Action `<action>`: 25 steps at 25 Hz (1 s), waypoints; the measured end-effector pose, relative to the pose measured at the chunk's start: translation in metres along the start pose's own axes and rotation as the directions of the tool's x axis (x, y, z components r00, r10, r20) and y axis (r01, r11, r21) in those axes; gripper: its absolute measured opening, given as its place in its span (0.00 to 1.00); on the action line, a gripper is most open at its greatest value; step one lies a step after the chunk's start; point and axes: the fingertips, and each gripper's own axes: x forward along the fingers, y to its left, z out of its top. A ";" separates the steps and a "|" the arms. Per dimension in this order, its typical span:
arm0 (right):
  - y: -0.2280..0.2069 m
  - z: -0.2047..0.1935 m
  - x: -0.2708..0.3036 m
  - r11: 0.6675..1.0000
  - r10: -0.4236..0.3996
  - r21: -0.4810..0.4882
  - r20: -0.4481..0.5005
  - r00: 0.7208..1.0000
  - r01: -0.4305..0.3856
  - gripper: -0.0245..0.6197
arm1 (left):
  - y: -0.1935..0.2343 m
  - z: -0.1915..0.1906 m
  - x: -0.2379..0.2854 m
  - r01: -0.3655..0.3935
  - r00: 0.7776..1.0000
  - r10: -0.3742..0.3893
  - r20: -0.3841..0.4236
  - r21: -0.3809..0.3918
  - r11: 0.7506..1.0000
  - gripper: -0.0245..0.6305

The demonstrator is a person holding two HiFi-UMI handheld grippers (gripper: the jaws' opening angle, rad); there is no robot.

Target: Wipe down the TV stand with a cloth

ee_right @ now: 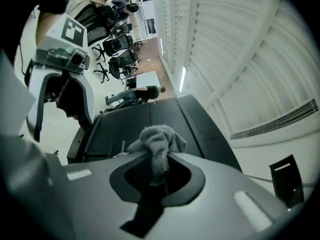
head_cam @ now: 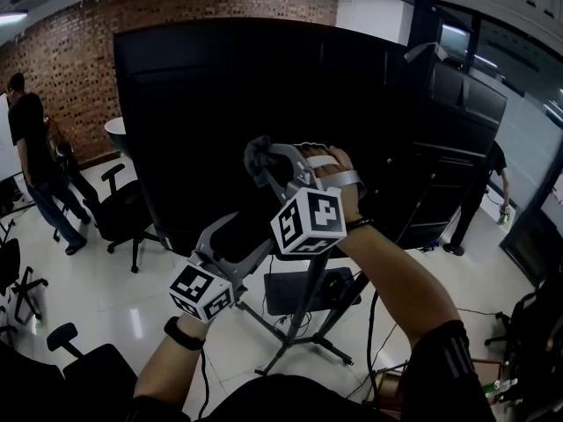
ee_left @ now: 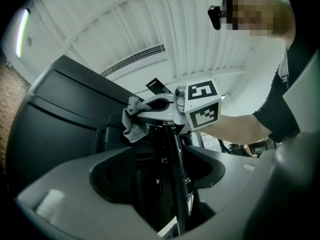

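Right gripper (head_cam: 268, 167): it was raised at the centre of the scene, its jaws clamped together on a grey cloth (head_cam: 256, 155); its own view showed a strip of the cloth (ee_right: 157, 139) pinched in the slot, with the rest bunched out past the jaw tips.
Cloth: it was up against the big black screen panel (head_cam: 264, 86), or just in front of it (contact could not be judged from any view).
Left gripper (head_cam: 230, 231): it sat lower, nearer and to the left of the right one, its jaws spread wide with nothing between them (ee_left: 162, 169).
TV stand (head_cam: 303, 310): its dark pole and splayed legs stood on the pale floor below the panel, just right of the left gripper; in the left gripper view the pole (ee_left: 176, 184) rose through the gap between the jaws, beyond them.
Left surroundings: a black office chair (head_cam: 119, 209) stood beside the panel, with a person in dark clothes (head_cam: 31, 148) further left before a brick wall (head_cam: 79, 25).
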 end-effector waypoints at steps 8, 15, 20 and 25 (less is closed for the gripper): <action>0.014 0.003 0.032 0.990 0.003 -0.139 -0.094 0.996 -0.016 0.09 | 0.011 -0.011 -0.014 0.002 1.000 -0.002 0.000 -0.030 1.000 0.53; 0.013 -0.032 0.013 0.973 -0.047 -0.231 -0.202 0.978 -0.001 0.09 | 0.003 -0.017 -0.007 0.048 0.999 -0.048 0.002 -0.051 0.998 0.53; 0.009 -0.065 -0.005 0.965 -0.070 -0.264 -0.286 0.956 -0.008 0.09 | -0.008 -0.021 0.004 0.094 0.996 -0.094 0.005 -0.067 0.993 0.52; 0.010 -0.082 -0.017 0.948 -0.091 -0.318 -0.340 0.936 -0.024 0.09 | -0.016 -0.022 0.009 0.124 0.992 -0.123 0.008 -0.076 0.989 0.52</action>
